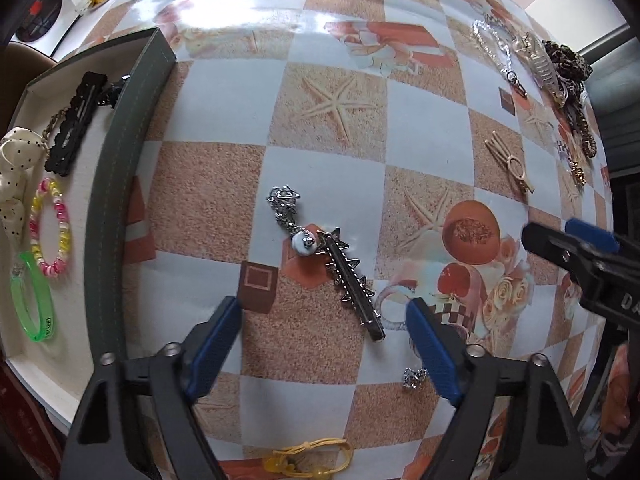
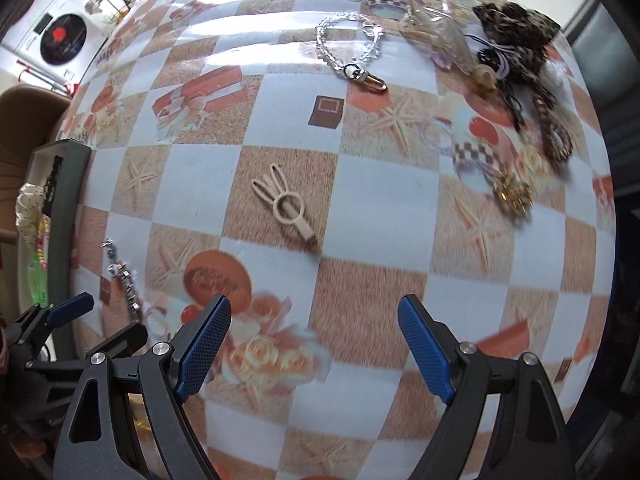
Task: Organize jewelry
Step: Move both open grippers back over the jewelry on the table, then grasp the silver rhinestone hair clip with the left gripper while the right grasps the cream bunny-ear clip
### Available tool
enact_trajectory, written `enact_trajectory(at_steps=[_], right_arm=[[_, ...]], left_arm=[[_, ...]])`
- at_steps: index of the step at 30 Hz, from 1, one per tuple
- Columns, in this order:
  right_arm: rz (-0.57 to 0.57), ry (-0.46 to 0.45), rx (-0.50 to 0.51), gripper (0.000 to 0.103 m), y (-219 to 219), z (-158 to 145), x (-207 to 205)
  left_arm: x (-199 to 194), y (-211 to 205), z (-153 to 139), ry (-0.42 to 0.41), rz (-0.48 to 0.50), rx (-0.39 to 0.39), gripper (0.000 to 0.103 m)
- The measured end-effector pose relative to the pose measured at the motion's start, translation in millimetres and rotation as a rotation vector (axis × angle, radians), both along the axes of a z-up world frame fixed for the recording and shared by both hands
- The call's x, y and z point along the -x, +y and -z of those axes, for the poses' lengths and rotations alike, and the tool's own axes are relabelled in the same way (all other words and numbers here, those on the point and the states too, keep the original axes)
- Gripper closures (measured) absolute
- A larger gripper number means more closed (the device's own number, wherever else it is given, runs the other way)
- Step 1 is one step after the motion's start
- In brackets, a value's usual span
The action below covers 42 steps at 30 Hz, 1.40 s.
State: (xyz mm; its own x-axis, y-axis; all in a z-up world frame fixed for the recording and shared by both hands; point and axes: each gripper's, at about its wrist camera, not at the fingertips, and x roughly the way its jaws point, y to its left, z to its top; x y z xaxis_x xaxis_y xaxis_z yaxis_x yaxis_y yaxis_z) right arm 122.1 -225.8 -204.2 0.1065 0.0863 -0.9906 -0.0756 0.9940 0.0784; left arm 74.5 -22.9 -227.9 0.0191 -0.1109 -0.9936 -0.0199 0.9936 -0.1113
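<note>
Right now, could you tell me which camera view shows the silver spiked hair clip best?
The left wrist view: the silver spiked hair clip lies near the centre, sharp, just ahead of the open left tongs. In the right wrist view the clip is small, blurred and near the left edge.

Left gripper (image 1: pixel 324 312) at the bottom of the left wrist view, pointing straight down, blue-padded jaws spread wide, gripping nothing. Right gripper (image 2: pixel 315 314) at the bottom of the right wrist view, likewise aimed down, jaws wide apart, nothing between the pads. Right gripper also visible at the right edge of the left view; left gripper at the lower left of the right view.
</note>
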Motion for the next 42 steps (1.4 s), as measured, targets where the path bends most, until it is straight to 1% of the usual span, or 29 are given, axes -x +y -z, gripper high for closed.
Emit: enact_trajectory(at_steps=[1, 4, 6, 7, 9, 11, 13, 15, 16, 17, 18, 20, 21, 24, 25, 26, 27, 28, 29, 32, 37, 38, 42], right_arm=[[-0.009, -0.002, 0.006, 0.015, 1, 2, -3], [-0.035, -0.007, 0.027, 0.016, 6, 9, -12], [-0.050, -0.013, 0.034, 0.016, 10, 11, -17], [-0.057, -0.015, 0.037, 0.016, 11, 12, -20], [-0.074, -0.018, 0.050, 0.016, 15, 14, -24], [-0.087, -0.025, 0.067, 0.016, 20, 15, -26], [-0.099, -0.032, 0.084, 0.016, 24, 16, -26], [-0.107, -0.042, 0.097, 0.020, 28, 15, -27], [-0.110, -0.048, 0.097, 0.024, 29, 14, -26], [-0.113, -0.051, 0.097, 0.028, 31, 12, -26], [-0.117, -0.053, 0.097, 0.031, 32, 11, -25], [-0.124, -0.053, 0.096, 0.040, 36, 10, -26], [-0.130, -0.054, 0.095, 0.042, 38, 9, -27], [-0.142, -0.055, 0.094, 0.050, 44, 8, -27], [-0.143, -0.058, 0.094, 0.056, 45, 6, -27], [-0.144, -0.059, 0.092, 0.066, 45, 5, -27], [-0.142, -0.059, 0.091, 0.073, 46, 4, -27], [-0.138, -0.057, 0.087, 0.089, 48, 3, -28], [-0.129, -0.057, 0.086, 0.094, 47, 3, -29], [-0.083, -0.064, 0.065, 0.094, 40, -4, -25], [-0.012, -0.058, -0.004, 0.094, 26, -17, -18], [-0.003, -0.056, -0.012, 0.094, 24, -19, -15], [0.039, -0.048, -0.060, 0.094, 15, -22, -1]], left_arm=[[0, -1, 0, -0.004, -0.002, -0.009, 0.017], [-1, -7, 0, -0.014, 0.006, -0.025, 0.023], [-3, -13, 0, -0.020, 0.011, -0.038, 0.029], [-3, -17, -1, -0.022, 0.012, -0.040, 0.031], [-4, -23, -2, -0.025, 0.012, -0.045, 0.039], [-5, -26, -4, -0.021, 0.005, -0.049, 0.043], [-4, -30, -6, -0.022, 0.000, -0.050, 0.051], [-4, -34, -7, -0.022, 0.005, -0.048, 0.064], [-3, -38, -8, -0.022, 0.008, -0.044, 0.067], [-3, -40, -8, -0.020, 0.013, -0.035, 0.073], [-5, -45, -8, -0.018, 0.018, -0.029, 0.079], [-5, -47, -9, -0.014, 0.024, -0.016, 0.081], [-4, -48, -9, -0.011, 0.024, -0.010, 0.090], [-2, -48, -11, -0.012, 0.034, 0.017, 0.090], [-1, -49, -12, -0.017, 0.038, 0.023, 0.090], [1, -49, -14, -0.023, 0.044, 0.034, 0.090], [3, -48, -17, -0.029, 0.050, 0.046, 0.090], [6, -45, -19, -0.034, 0.054, 0.054, 0.090], [8, -42, -22, -0.039, 0.060, 0.064, 0.090], [14, -34, -30, -0.051, 0.070, 0.087, 0.090], [15, -28, -40, -0.073, 0.089, 0.112, 0.090], [18, -17, -41, -0.077, 0.097, 0.116, 0.090], [22, -7, -46, -0.093, 0.108, 0.128, 0.090]])
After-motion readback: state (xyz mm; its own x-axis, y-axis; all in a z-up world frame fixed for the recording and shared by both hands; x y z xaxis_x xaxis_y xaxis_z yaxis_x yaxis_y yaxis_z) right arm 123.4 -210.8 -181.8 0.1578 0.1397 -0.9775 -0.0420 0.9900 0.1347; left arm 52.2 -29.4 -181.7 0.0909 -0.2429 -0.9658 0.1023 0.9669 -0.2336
